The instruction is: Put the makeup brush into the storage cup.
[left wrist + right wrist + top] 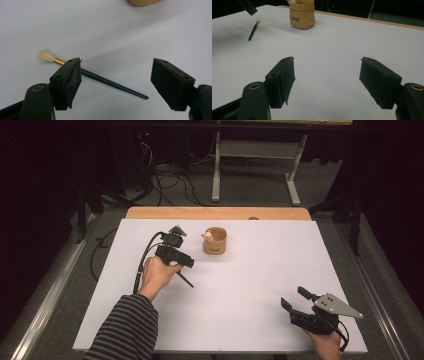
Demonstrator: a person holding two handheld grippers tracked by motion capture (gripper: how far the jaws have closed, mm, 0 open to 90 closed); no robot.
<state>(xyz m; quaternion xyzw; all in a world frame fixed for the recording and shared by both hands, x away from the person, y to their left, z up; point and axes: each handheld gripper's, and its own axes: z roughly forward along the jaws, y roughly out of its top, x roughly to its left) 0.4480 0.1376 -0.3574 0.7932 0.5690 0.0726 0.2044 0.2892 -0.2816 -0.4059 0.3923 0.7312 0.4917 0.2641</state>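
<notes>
A paintbrush (110, 82) with a dark blue handle, gold ferrule and pale bristles lies flat on the white table top. My left gripper (117, 62) hovers just above it, open, one jaw covering part of the handle near the ferrule. From above, the left gripper (176, 256) sits left of centre with the brush handle (185, 279) sticking out below it. A tan pot (215, 241) holding a white-tipped brush (206, 235) stands just beyond. My right gripper (292, 296) rests open at the near right, nothing between its jaws (327, 60); it looks toward the pot (302, 15) and the paintbrush (253, 29).
The white sheet (260, 270) covers a wooden table whose far edge (217, 213) shows. Beyond it are a white desk frame (255, 165) and cables on the floor. A metal rail (45, 295) runs along the left side.
</notes>
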